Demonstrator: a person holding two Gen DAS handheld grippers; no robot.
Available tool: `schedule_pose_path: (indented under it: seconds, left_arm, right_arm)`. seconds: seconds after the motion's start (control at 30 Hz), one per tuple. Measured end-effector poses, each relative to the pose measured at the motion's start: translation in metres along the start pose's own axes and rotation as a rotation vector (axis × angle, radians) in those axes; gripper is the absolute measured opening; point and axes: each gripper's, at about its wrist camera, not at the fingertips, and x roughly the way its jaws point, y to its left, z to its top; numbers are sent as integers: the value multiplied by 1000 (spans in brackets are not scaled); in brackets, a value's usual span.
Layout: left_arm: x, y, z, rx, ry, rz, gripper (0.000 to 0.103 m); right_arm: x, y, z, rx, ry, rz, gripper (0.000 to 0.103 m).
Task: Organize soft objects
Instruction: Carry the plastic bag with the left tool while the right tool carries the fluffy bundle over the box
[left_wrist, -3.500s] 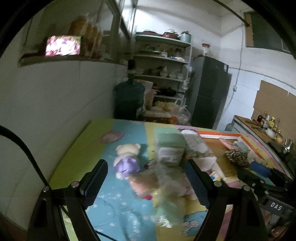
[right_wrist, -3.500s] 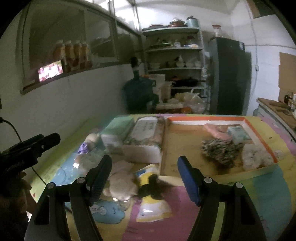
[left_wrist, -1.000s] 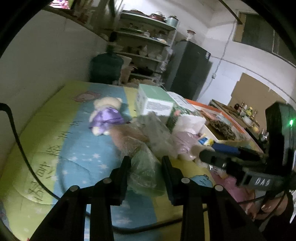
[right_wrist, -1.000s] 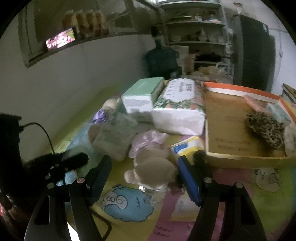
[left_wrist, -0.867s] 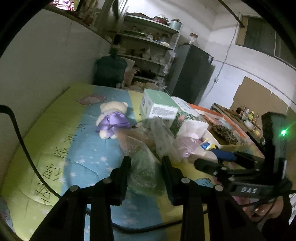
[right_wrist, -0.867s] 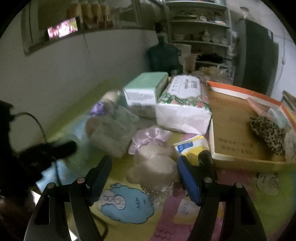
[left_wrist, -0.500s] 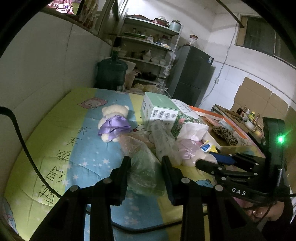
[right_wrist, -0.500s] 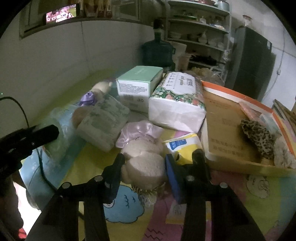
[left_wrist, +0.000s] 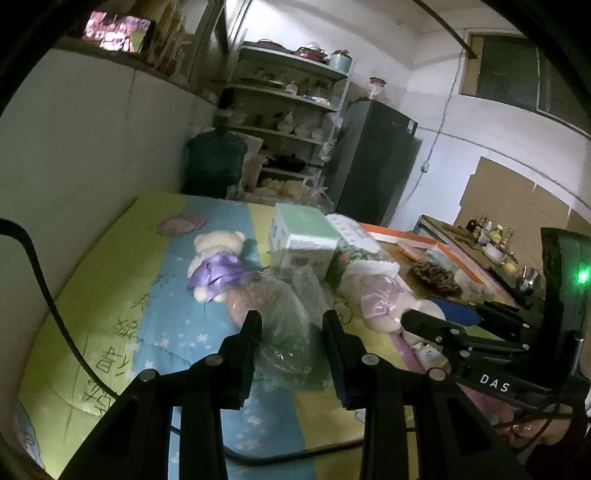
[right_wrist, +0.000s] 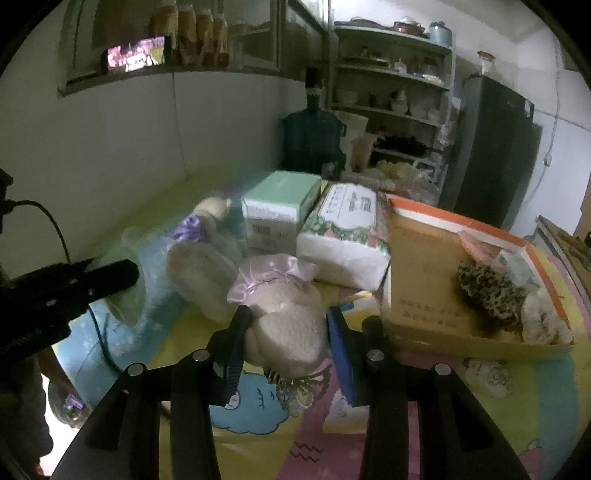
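My left gripper (left_wrist: 291, 325) is shut on a crinkled clear plastic bag (left_wrist: 280, 314) with something pink and green inside, just above the colourful mat (left_wrist: 110, 295). My right gripper (right_wrist: 288, 321) is shut on a cream plush toy (right_wrist: 291, 332) in a pink satin dress, near the mat's front. In the left wrist view that same plush toy (left_wrist: 384, 299) shows to the right of the bag. A teddy bear in a purple dress (left_wrist: 218, 266) lies on the mat behind the bag.
A green tissue box (right_wrist: 280, 206) and a floral tissue pack (right_wrist: 343, 236) stand mid-mat. To the right, an orange-rimmed cardboard tray (right_wrist: 461, 221) holds a leopard-print item (right_wrist: 487, 291) and a white fluffy one (right_wrist: 543, 321). A yellow-blue packet (right_wrist: 364, 299) lies beside the tray. Shelves, a water jug and a fridge stand behind.
The right gripper's jaws have closed from wide apart onto the cream plush toy and tilted a little. The left gripper has kept its grip on the plastic bag, almost still.
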Motion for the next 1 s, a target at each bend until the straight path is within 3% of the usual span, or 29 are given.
schedule_pose_path:
  seconds: [0.43,1.0]
  left_arm:
    - [1,-32,19,51,-11,5,35]
    - [25,-105,61,147,-38,-16,35]
  right_arm:
    - [-36,-19,6,48,-96,-21,43]
    - [-85,-94,11,151,-224,-129,43]
